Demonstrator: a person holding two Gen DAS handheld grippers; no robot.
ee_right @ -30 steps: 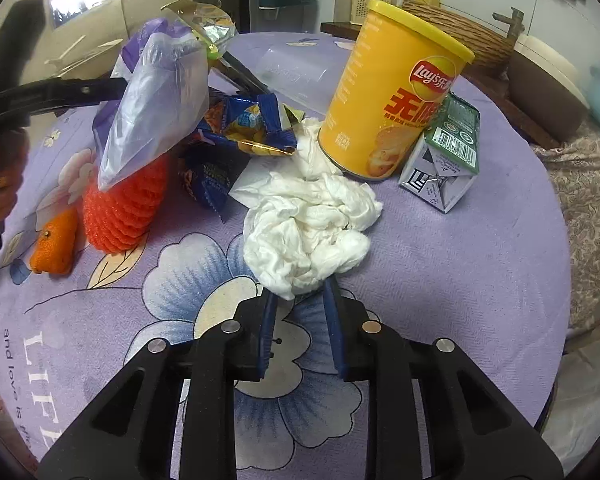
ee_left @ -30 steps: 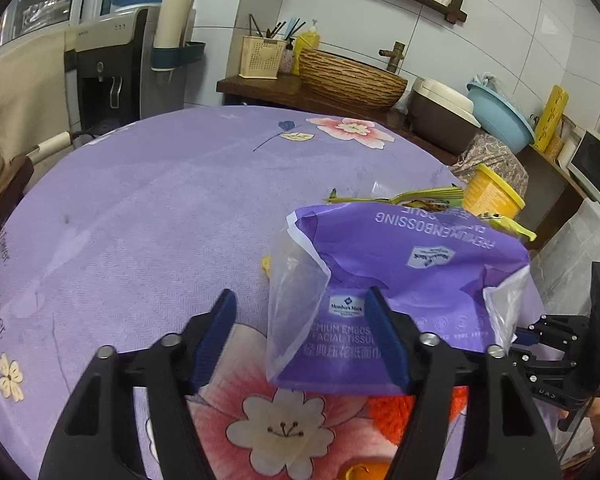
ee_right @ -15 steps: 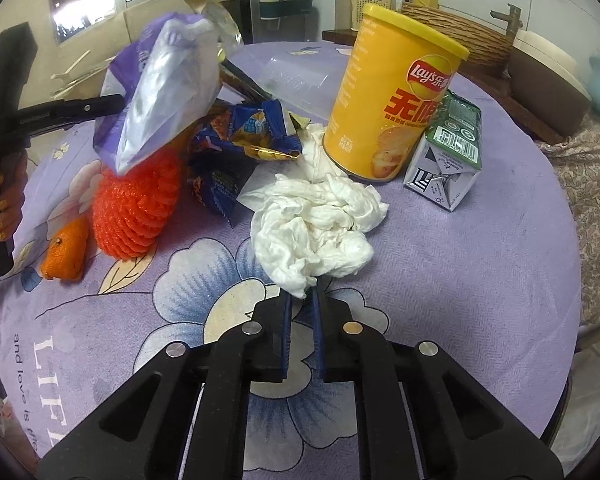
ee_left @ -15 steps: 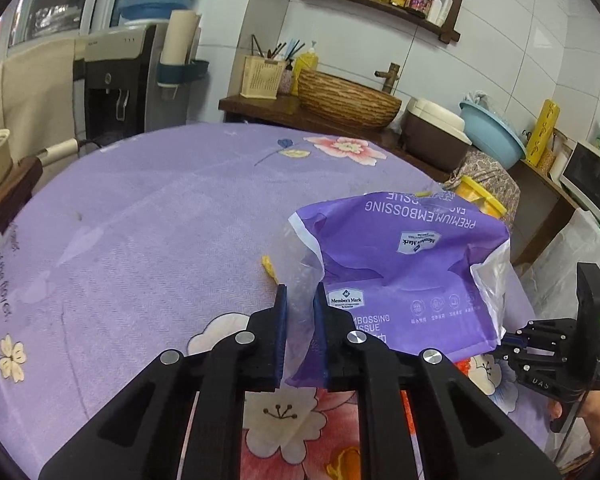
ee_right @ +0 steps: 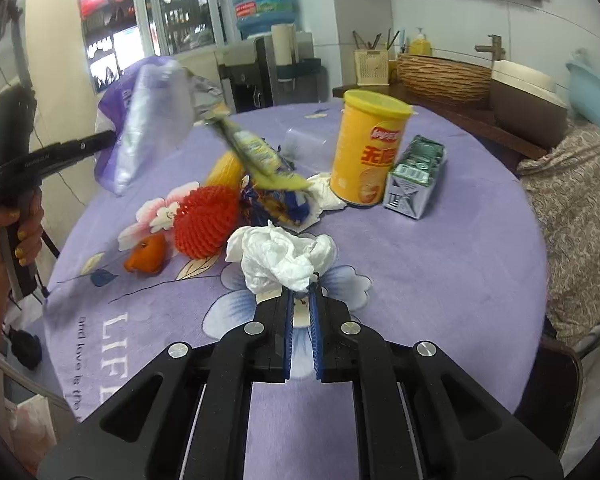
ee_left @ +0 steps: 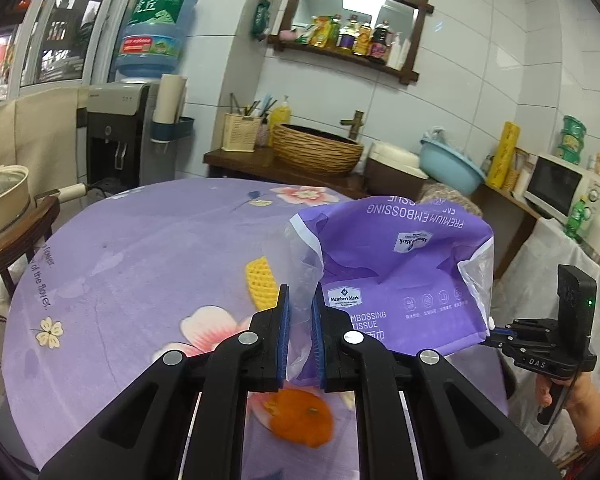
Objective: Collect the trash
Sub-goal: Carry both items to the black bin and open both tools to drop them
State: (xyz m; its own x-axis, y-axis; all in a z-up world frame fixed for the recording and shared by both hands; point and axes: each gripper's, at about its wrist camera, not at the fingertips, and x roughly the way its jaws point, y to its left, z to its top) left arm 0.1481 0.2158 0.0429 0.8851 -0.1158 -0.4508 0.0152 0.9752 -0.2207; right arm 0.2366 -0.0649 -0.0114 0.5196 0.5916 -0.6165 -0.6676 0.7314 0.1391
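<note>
Tissue pack wrapper (ee_left: 400,280), purple Member's Mark plastic, empty and crumpled, is held up off the purple floral tablecloth (ee_left: 140,264). Left wrist view: left gripper (ee_left: 299,340) is clamped on the wrapper's clear plastic edge, jaws nearly together with the film between the blue pads. Wrapper hangs up and to the right of the jaws, print upside down. Below the jaws on the cloth: orange peel (ee_left: 300,416); just left of the jaws a yellow foam fruit net (ee_left: 262,282). Right gripper body (ee_left: 548,344) visible at far right, apart from the wrapper.

Right wrist view: right gripper (ee_right: 301,332) is pinched shut on the near edge of a crumpled white tissue wad (ee_right: 284,258), which sits on the cloth right ahead of the jaws. Same wrapper (ee_right: 148,120) is in the air at upper left, held by the left gripper (ee_right: 100,140); a yellow-green snack bag (ee_right: 256,156) is tilted just beside it, motion-blurred, can't tell if it's touching. On the table behind the tissue: red foam fruit net (ee_right: 206,220), orange peel (ee_right: 146,254), blue snack wrapper (ee_right: 276,204), upright yellow Lay's chip can (ee_right: 370,152), green-white drink carton (ee_right: 414,178) just right of the can.
</note>
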